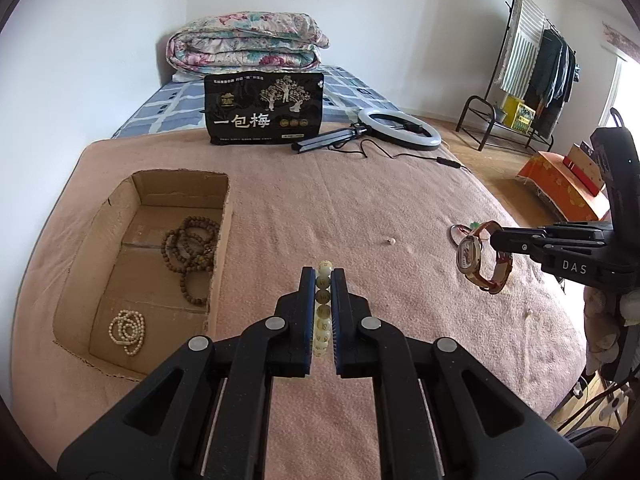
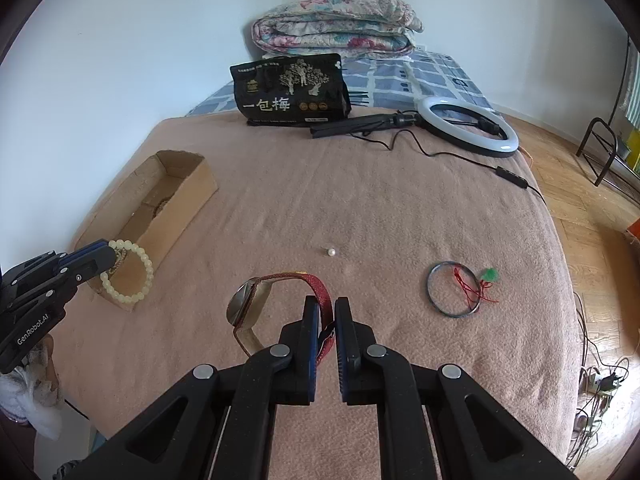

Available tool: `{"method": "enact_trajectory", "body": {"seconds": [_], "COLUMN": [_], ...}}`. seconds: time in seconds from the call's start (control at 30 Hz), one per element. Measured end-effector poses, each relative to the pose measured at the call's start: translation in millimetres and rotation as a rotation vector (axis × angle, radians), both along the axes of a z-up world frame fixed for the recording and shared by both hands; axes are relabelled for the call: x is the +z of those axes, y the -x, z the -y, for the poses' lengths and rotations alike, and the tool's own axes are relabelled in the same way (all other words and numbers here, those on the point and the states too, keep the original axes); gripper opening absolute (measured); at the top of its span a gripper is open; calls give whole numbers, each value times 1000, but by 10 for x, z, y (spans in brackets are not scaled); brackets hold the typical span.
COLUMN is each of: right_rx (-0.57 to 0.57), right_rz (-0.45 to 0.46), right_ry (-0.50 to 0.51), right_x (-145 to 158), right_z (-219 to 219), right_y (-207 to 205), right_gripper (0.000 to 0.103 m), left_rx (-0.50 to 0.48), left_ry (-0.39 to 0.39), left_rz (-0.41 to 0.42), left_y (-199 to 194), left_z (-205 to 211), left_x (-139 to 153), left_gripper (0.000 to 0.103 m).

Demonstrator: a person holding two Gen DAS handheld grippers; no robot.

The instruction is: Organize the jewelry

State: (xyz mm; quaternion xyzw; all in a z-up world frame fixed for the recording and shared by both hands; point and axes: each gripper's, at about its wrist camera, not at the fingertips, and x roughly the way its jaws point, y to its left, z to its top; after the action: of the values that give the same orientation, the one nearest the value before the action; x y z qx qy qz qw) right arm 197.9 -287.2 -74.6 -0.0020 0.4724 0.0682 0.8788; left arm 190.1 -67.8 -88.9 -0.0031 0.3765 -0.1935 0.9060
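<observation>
My left gripper (image 1: 323, 276) is shut on a pale cream bead bracelet (image 1: 323, 308), held above the pink blanket just right of the cardboard box (image 1: 100, 240). From the right wrist view the same bracelet (image 2: 132, 276) hangs from the left gripper (image 2: 114, 254) by the box's near corner. My right gripper (image 2: 327, 304) is shut on the red strap of a wristwatch (image 2: 256, 304), lifted off the blanket; the watch (image 1: 480, 258) hangs from it in the left wrist view too. Inside the box lie brown wooden beads (image 1: 192, 256) and a white pearl strand (image 1: 128, 330).
On the blanket lie a thin bangle with red cord and green charm (image 2: 456, 294) and one loose pearl (image 2: 330, 252). A black snack bag (image 2: 292, 92), a ring light with cable (image 2: 468, 126) and a folded quilt (image 2: 336, 26) sit farther back. The bed edge drops to wooden floor at right.
</observation>
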Motion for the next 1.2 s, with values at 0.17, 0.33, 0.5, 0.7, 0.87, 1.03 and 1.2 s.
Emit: {"method": "enact_trajectory", "body": {"seconds": [0.17, 0.33, 0.5, 0.7, 0.87, 1.03, 1.2], "right_rx": [32, 66, 103, 147, 184, 215, 248], "right_rz": [15, 28, 36, 36, 32, 28, 15], "right_ry": [-9, -16, -22, -36, -45, -65, -79], "right_x": [88, 162, 209, 216, 200, 184, 132], "right_z": [-234, -492, -764, -1082, -1324, -1547, -1767], "right_y": [-71, -155, -259, -387, -465, -540, -606], "right_gripper": [6, 5, 6, 6, 6, 6, 6], "left_rx": [38, 80, 126, 171, 196, 214, 225], "left_ry": [9, 14, 21, 22, 38, 44, 50], "left_rz": [10, 23, 33, 37, 27, 14, -1], "left_y": [-47, -108, -193, -306, -416, -521, -653], "left_z": [-261, -536, -810, -1106, -1320, -1466, -1572], "left_x": [53, 109, 153, 157, 109, 30, -28], "left_gripper": [5, 5, 5, 5, 5, 5, 5]}}
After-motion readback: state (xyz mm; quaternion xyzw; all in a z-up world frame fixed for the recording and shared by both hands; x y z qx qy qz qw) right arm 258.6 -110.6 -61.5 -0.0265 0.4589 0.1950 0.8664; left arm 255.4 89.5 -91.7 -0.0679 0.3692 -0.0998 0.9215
